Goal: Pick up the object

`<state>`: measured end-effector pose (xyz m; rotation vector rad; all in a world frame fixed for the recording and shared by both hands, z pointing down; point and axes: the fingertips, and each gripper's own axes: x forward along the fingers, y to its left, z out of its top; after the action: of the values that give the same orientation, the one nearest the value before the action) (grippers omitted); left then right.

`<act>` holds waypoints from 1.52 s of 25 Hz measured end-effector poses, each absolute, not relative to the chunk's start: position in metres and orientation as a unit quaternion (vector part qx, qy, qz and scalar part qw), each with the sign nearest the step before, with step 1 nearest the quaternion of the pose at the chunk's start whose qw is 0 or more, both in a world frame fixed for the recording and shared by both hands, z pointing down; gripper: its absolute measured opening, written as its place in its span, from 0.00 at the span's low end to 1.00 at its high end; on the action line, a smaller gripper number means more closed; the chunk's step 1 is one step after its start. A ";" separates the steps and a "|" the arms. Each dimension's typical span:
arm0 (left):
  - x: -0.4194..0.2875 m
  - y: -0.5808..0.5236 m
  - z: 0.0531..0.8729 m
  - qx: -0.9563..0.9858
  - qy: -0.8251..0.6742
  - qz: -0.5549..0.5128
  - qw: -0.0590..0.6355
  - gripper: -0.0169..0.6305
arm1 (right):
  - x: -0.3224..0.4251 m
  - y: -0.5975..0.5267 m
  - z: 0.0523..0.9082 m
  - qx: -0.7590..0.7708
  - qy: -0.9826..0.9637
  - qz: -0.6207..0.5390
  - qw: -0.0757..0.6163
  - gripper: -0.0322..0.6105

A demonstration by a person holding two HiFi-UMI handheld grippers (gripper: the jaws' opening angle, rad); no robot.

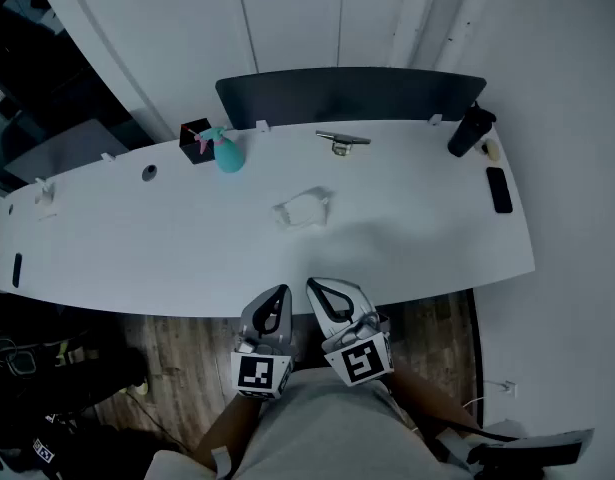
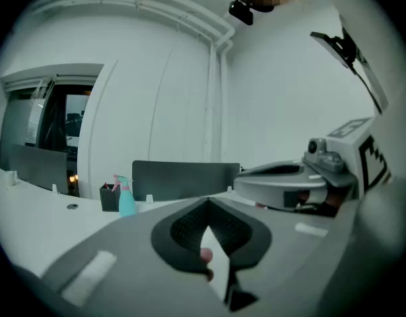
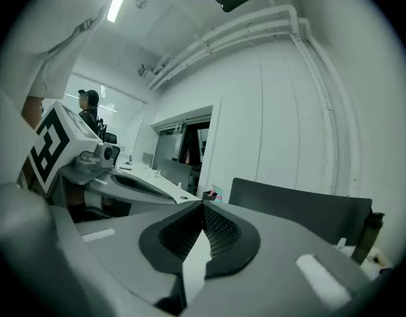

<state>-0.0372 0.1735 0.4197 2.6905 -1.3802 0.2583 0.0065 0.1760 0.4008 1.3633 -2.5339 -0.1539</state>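
Here we hold both hand-held grippers close to our body, at the near edge of the long white worktop (image 1: 137, 258). The left hand-held gripper (image 1: 279, 294) is clenched shut with nothing in it, and its two dark pads meet at the tip. The right hand-held gripper (image 1: 316, 288) sits just beside it, also clenched shut and empty. Both point forward over the worktop. Neither one touches any of the things that lie there.

The thing to pick up is a small crumpled pale thing (image 1: 304, 208). It lies near the middle of the worktop, ahead of both hand-held grippers and well apart from them. We cannot tell what it is made of.

Farther back on the left, a teal spray bottle (image 1: 228, 152) stands just beside a black box (image 1: 194, 138). A silver tool (image 1: 342, 140) lies near the back middle. At the back right a black bottle (image 1: 470, 130) stands upright, and a black phone (image 1: 499, 189) lies flat near the right edge. A dark panel (image 1: 347, 96) stands along the far edge.
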 end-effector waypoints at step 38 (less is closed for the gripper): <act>-0.019 0.020 0.502 0.916 -0.342 0.183 0.100 0.03 | 0.034 0.044 0.487 0.494 -0.830 0.119 0.230 0.05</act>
<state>-0.0195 0.0204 0.5024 2.7094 -1.0111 0.5416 0.0338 0.0444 0.4875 1.3601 -2.2821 0.3274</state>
